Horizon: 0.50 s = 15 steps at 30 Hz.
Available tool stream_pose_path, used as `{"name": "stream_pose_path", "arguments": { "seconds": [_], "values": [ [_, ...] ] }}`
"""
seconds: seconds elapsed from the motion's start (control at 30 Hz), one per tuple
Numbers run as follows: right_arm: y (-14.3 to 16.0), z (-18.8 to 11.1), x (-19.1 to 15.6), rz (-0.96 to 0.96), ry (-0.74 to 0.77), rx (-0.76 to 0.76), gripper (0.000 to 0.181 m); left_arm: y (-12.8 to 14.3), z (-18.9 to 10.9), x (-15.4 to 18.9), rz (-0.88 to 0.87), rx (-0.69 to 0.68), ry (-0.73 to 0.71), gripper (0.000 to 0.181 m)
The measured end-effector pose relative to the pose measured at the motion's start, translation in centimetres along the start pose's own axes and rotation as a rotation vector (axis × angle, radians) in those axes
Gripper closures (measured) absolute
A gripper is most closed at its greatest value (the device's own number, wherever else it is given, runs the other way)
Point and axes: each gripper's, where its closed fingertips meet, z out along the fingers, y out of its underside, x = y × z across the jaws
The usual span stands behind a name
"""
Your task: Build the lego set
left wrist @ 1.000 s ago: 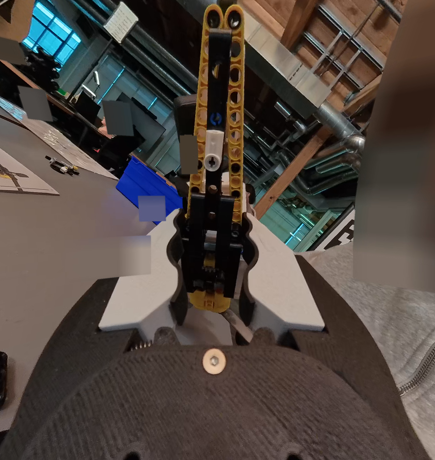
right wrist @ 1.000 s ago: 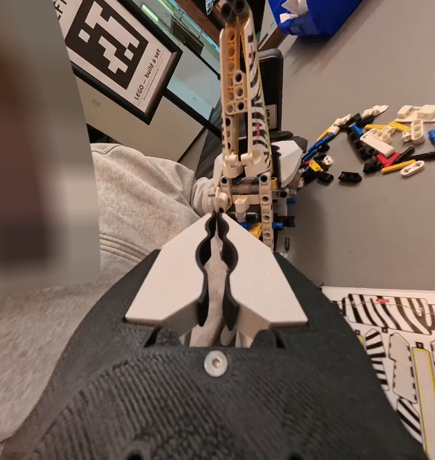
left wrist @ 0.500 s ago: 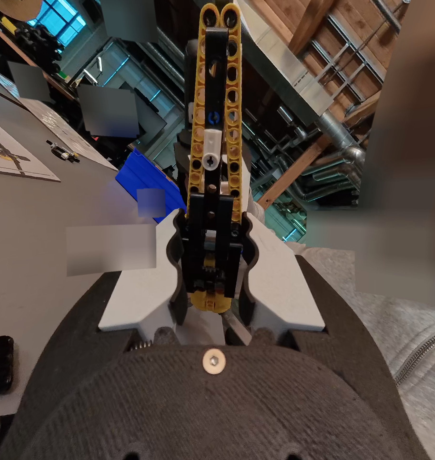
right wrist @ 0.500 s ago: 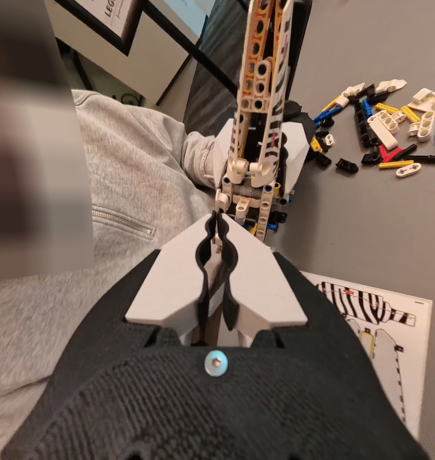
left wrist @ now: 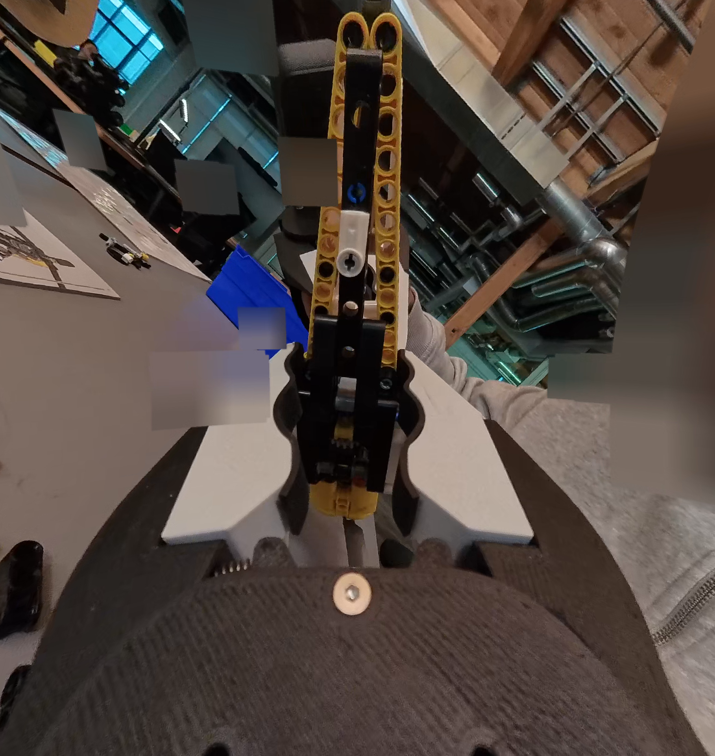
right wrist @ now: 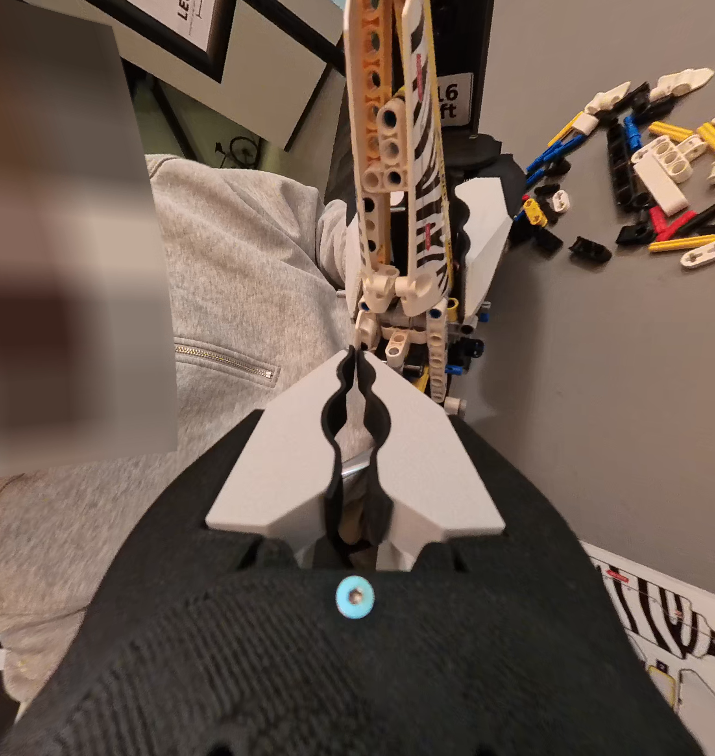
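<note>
My left gripper [left wrist: 349, 362] is shut on the lego model [left wrist: 359, 253], a long frame of yellow holed beams with a black beam down its middle, held up off the grey table [left wrist: 81, 368]. In the right wrist view the same model [right wrist: 423, 212] shows white panels with zebra stripes, and a white finger of the left gripper [right wrist: 484, 241] clamps it from behind. My right gripper [right wrist: 354, 352] is shut, with nothing visible between its jaws. Its tips touch a white connector [right wrist: 364, 327] at the model's lower left corner.
A pile of loose white, black, yellow, blue and red pieces [right wrist: 654, 184] lies on the table at right. A zebra sticker sheet [right wrist: 674, 638] lies near me. An instruction booklet [left wrist: 41, 262], a small assembly [left wrist: 124, 251], a blue bin [left wrist: 249, 290] and a black part [left wrist: 16, 589] are left. A grey sleeve [right wrist: 233, 266] is close. My two grippers' fingertips are within a few centimetres of each other.
The left gripper has turned the held model, so the background shifted. The right gripper stayed shut and moved closer along the model's lower left corner.
</note>
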Motion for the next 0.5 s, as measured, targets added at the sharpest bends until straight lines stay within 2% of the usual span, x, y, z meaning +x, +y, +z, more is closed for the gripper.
{"name": "stream_pose_path", "arguments": {
  "seconds": [0.5],
  "values": [
    [-0.01, 0.10, 0.63, -0.088, 0.054, -0.099, 0.181, -0.13, -0.10, -0.53, -0.047, 0.014, -0.016, 0.139]
  ]
}}
